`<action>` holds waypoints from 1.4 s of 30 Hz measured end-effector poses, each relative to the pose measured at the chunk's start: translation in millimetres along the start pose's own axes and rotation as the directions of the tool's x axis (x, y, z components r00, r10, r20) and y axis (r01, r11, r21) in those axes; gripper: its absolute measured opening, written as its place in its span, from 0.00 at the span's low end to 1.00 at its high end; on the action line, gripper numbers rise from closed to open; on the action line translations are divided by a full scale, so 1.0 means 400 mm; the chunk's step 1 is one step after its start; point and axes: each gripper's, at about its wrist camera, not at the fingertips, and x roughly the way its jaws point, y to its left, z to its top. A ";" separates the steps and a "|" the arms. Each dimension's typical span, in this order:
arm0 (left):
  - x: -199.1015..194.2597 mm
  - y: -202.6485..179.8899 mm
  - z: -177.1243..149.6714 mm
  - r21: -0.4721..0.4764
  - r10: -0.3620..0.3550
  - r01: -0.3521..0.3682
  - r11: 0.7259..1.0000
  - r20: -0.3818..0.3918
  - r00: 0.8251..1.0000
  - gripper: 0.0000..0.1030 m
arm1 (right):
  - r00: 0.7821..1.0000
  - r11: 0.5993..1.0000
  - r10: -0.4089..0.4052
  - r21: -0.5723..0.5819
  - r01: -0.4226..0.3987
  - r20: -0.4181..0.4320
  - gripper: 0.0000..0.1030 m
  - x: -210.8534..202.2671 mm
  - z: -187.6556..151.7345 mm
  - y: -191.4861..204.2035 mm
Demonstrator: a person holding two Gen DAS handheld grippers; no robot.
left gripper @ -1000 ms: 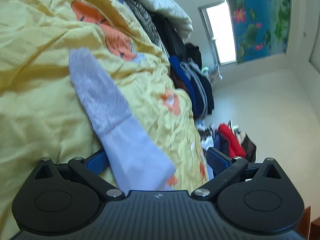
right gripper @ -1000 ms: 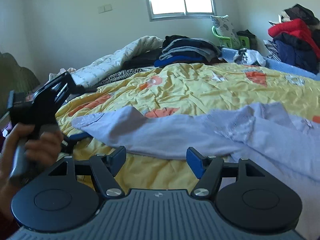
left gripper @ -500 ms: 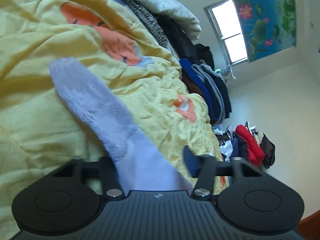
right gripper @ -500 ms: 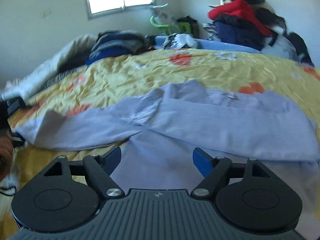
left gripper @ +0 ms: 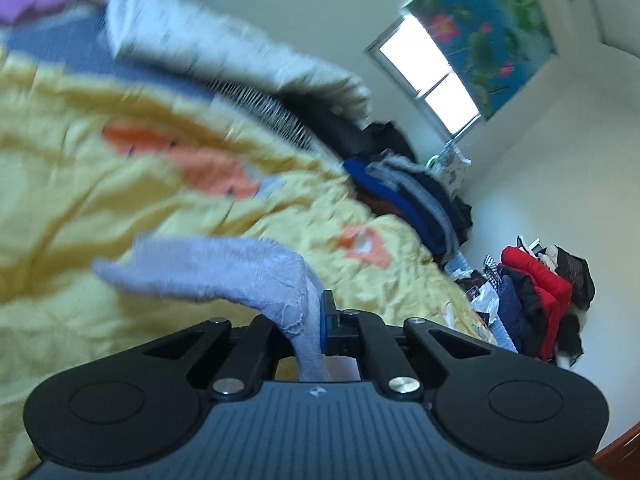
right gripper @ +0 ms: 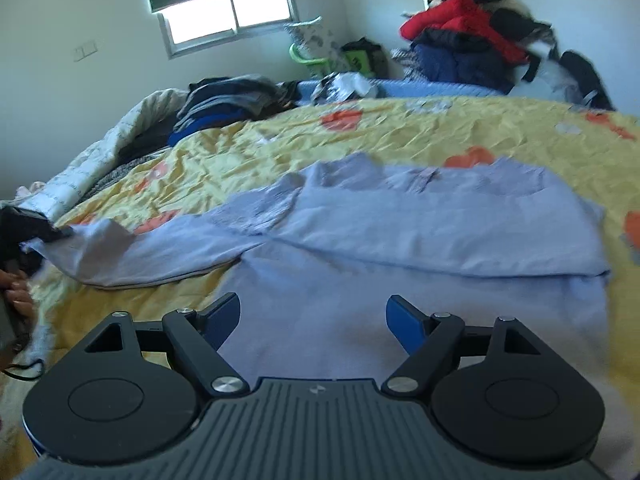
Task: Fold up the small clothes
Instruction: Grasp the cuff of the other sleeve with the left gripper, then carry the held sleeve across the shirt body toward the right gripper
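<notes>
Lavender shirt (right gripper: 420, 216): no readable writing; sleeve (left gripper: 224, 268) pinched in left jaws.

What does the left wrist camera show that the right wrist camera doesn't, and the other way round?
Only the left wrist view shows the left gripper shut on the lavender sleeve's cuff. Only the right wrist view shows the shirt body spread flat on the bed, the right gripper open over its hem, and a hand. Both show the yellow bedspread, the window, the folded pile and the red jacket.
</notes>
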 end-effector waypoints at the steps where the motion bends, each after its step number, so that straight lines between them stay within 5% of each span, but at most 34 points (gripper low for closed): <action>1: -0.011 -0.020 0.001 0.028 -0.005 0.004 1.000 0.018 1.000 0.02 | 1.000 1.000 -0.018 -0.006 0.018 0.006 0.80 -0.004 -0.001 -0.010; 13: -0.097 -0.258 -0.036 0.252 -0.106 0.068 0.965 0.141 0.984 0.02 | 0.997 0.995 -0.073 0.072 0.073 -0.004 0.81 -0.027 -0.034 -0.122; 21: -0.065 -0.405 -0.124 0.355 -0.163 0.131 0.926 0.062 0.985 0.02 | 0.991 0.991 -0.129 0.039 0.128 0.031 0.82 -0.063 -0.041 -0.153; 42: -0.017 -0.738 -0.514 0.614 -0.241 0.333 0.715 -0.230 0.943 0.02 | 0.984 0.974 -0.178 0.143 0.173 0.022 0.83 -0.130 -0.108 -0.288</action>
